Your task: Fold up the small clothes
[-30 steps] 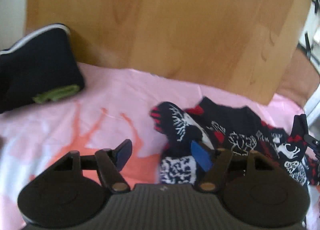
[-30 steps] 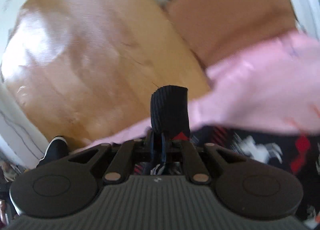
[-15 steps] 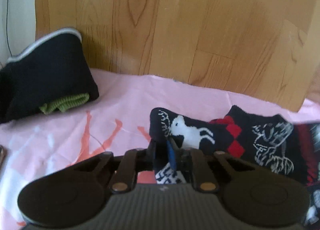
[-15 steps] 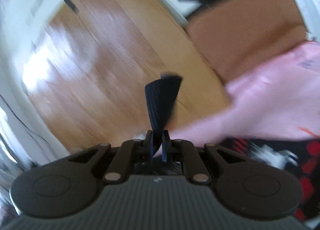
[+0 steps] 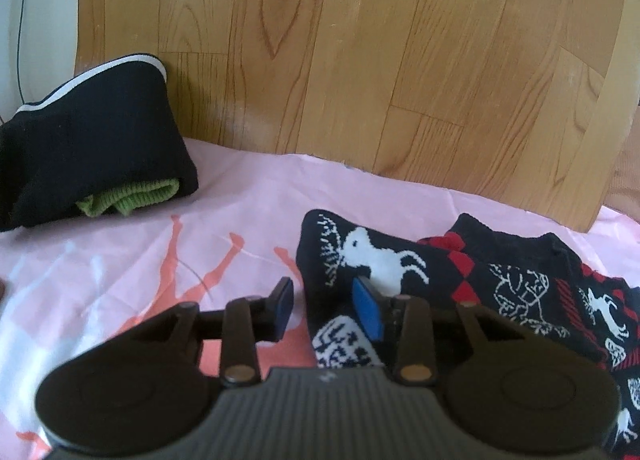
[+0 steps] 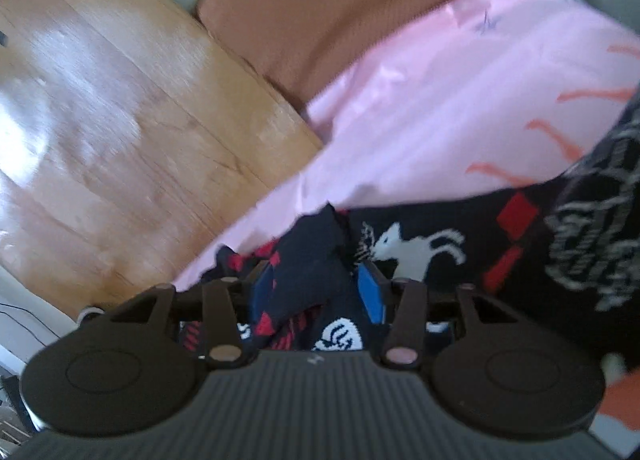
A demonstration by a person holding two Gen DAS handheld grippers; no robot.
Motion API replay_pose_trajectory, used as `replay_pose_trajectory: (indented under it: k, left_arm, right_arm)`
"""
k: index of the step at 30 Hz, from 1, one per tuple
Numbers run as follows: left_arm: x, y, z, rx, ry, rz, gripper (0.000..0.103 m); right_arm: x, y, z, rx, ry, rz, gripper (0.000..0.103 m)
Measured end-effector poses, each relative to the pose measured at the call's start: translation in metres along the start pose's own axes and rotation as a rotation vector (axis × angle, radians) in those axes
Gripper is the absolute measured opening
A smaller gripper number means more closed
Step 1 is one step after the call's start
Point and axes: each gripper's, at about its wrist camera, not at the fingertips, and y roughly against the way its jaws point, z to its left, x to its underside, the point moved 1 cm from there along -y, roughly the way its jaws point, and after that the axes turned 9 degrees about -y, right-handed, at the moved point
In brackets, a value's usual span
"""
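Black patterned socks with white reindeer and red diamonds (image 5: 400, 268) lie on a pink cloth (image 5: 240, 196). My left gripper (image 5: 324, 310) is open, its blue pads either side of the sock's left end, low over the cloth. In the right wrist view the same socks (image 6: 440, 252) lie folded over. My right gripper (image 6: 316, 288) is open with a bunched sock end (image 6: 316, 260) lying loose between its blue pads.
A folded black garment with a white stripe and green cuff (image 5: 92, 140) sits at the cloth's far left. Beyond the cloth is wooden floor (image 5: 360, 60). A brown cushion (image 6: 340, 8) lies past the cloth's edge in the right wrist view.
My left gripper, shut on the sock half a second ago, has opened. My right gripper carried the sock cuff down onto the pile and opened, letting it go.
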Motion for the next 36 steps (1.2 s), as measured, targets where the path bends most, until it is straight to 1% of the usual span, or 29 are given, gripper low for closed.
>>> replay_pose_trajectory:
  k: [1,2,3,5,7,8,10,12,13,15,16,17,20,23,25,27,29,31,32,34,36]
  left_arm:
    - [0.000,0.002,-0.001,-0.004,-0.009,-0.004,0.034]
    - [0.001,0.002,-0.003,-0.007,-0.018,-0.007,0.033]
    - [0.001,0.002,-0.004,-0.010,-0.028,-0.011,0.033]
    - [0.003,0.001,-0.007,-0.008,-0.050,-0.013,0.037]
    - [0.005,-0.001,-0.013,-0.022,-0.090,-0.021,0.038]
    - [0.007,-0.002,-0.017,-0.047,-0.119,-0.029,0.041]
    - [0.008,-0.002,-0.024,-0.091,-0.171,-0.040,0.044]
    - [0.009,-0.002,-0.025,-0.107,-0.181,-0.041,0.050]
    - [0.009,-0.001,-0.022,-0.103,-0.171,-0.040,0.051]
    - [0.008,0.002,-0.012,-0.065,-0.126,-0.038,0.051]
    - [0.007,0.005,-0.005,-0.044,-0.097,-0.039,0.051]
    - [0.006,0.008,0.001,-0.028,-0.070,-0.046,0.051]
    - [0.000,0.027,0.016,-0.017,-0.007,-0.103,0.051]
    - [-0.005,0.045,0.020,0.005,0.028,-0.152,0.051]
    - [-0.007,0.054,0.017,0.036,0.031,-0.177,0.051]
    - [-0.005,0.062,0.008,0.087,0.017,-0.194,0.052]
    - [-0.002,0.067,-0.005,0.127,-0.026,-0.202,0.054]
    - [0.004,0.067,-0.023,0.138,-0.095,-0.205,0.056]
    - [0.007,0.064,-0.031,0.139,-0.126,-0.198,0.056]
    - [0.014,0.056,-0.044,0.138,-0.172,-0.170,0.056]
    - [0.020,0.046,-0.051,0.134,-0.200,-0.135,0.056]
  right_arm:
    - [0.002,-0.004,0.003,0.006,0.017,-0.005,0.031]
    - [0.003,-0.006,0.007,0.023,0.041,-0.018,0.009]
    - [0.004,-0.009,0.011,0.041,0.056,-0.030,0.009]
    - [0.004,0.001,0.012,0.025,0.037,-0.111,0.008]
    - [0.004,0.014,0.014,0.050,0.065,-0.180,0.008]
    - [0.007,0.015,0.014,0.069,0.069,-0.184,0.008]
    - [0.015,0.010,0.013,0.108,0.095,-0.142,0.009]
    - [0.022,0.005,0.013,0.149,0.139,-0.132,0.009]
    - [0.024,0.004,0.012,0.154,0.137,-0.125,0.012]
    - [0.022,0.008,0.008,0.140,0.095,-0.128,0.017]
    - [0.020,0.014,0.006,0.137,0.069,-0.138,0.020]
    - [0.017,0.023,0.004,0.127,0.050,-0.153,0.021]
    - [0.013,0.063,-0.006,0.122,0.021,-0.222,0.024]
    - [0.014,0.105,-0.026,0.170,-0.017,-0.283,0.025]
    - [0.013,0.136,-0.048,0.208,-0.079,-0.335,0.025]
    - [0.012,0.164,-0.069,0.221,-0.152,-0.386,0.026]
    - [0.014,0.187,-0.085,0.249,-0.205,-0.441,0.026]
    - [0.016,0.206,-0.096,0.286,-0.243,-0.492,0.026]
    - [0.018,0.212,-0.101,0.291,-0.266,-0.503,0.026]
    - [0.021,0.221,-0.110,0.286,-0.317,-0.516,0.026]
    - [0.026,0.229,-0.112,0.328,-0.312,-0.550,0.028]
